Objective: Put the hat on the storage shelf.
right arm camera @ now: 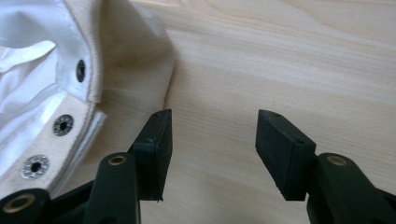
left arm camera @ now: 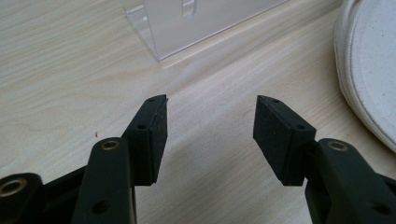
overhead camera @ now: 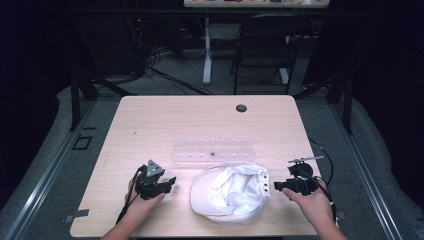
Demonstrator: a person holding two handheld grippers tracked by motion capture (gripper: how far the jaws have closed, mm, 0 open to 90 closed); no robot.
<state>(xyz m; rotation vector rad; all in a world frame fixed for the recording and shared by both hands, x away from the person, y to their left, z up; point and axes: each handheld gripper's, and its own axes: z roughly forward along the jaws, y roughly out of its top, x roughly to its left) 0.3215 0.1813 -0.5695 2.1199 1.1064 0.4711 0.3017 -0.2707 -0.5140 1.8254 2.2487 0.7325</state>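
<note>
A soft white fabric cap point(overhead camera: 232, 192) lay upturned at the table's point(overhead camera: 150, 120) near edge, metal eyelets in its band, before a clear plastic rack point(overhead camera: 212, 154). The left gripper point(overhead camera: 167, 184) and right gripper point(overhead camera: 276, 186) flanked it, jaws spread and empty. Probably nothing had begun; pinching the brim or band seemed next.
</note>
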